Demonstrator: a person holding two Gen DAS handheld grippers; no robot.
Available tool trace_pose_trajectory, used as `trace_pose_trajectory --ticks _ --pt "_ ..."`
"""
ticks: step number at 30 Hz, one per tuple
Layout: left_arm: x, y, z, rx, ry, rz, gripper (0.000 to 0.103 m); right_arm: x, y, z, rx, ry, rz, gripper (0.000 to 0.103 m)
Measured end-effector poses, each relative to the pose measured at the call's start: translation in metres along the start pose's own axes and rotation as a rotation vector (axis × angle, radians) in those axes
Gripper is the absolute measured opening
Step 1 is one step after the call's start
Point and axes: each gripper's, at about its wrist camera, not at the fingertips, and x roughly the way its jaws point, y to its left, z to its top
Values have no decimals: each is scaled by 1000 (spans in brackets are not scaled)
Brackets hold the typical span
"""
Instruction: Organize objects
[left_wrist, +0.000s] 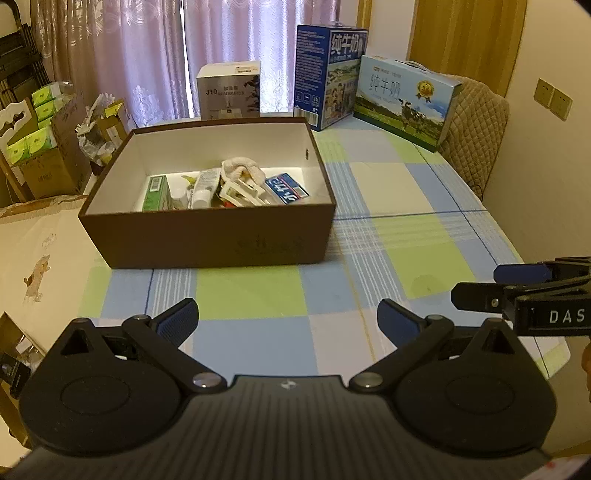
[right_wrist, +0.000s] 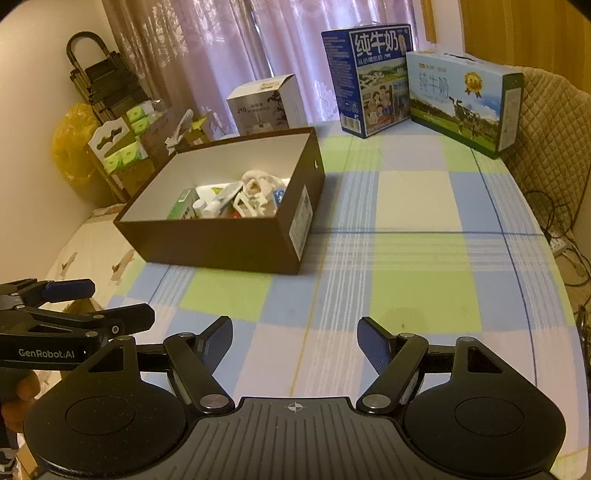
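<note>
A counter (left_wrist: 388, 192) covered with a checked cloth of green, blue and white squares fills both wrist views. Toward its far left stands an open brown box (left_wrist: 207, 236) with a white inside, holding the gathered objects: a green carton (left_wrist: 157, 192) at the left, a white tube (left_wrist: 205, 182) beside it, a white plastic clip (left_wrist: 240, 192) in the middle, a cream cloth (left_wrist: 242, 166) bunched behind the clip, and a blue packet (left_wrist: 286, 188) at the right. These lie together along the near part of the box floor, touching or overlapping. The left claw (left_wrist: 288, 321) hangs above the near edge of the counter, its two blue-padded fingers spread wide apart with nothing between them. The right claw (right_wrist: 295, 343) is likewise spread wide and empty, held just beside the left one; each shows at the edge of the other's view. Both are well short of the box. At the far end of the counter stand a white humidifier box (left_wrist: 229, 90), a tall blue milk carton case (left_wrist: 330, 74) and a lower milk case (left_wrist: 404, 99) with a cow picture, which sits beside a quilted chair back (left_wrist: 476, 133). Pink curtains (left_wrist: 147, 55) hang behind, and shelves with green tissue packs (left_wrist: 37, 125) stand off to the left.
</note>
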Motion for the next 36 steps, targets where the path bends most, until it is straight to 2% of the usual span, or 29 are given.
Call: trace_pose_trajectory --ticks 19,36 --pt "-23 -36 -31 -6 13 -3 102 -36 -19 -34 15 3 -8 72" --pt "-34 -43 -39 -8 11 1 102 -45 -22 -43 8 -1 -1 72"
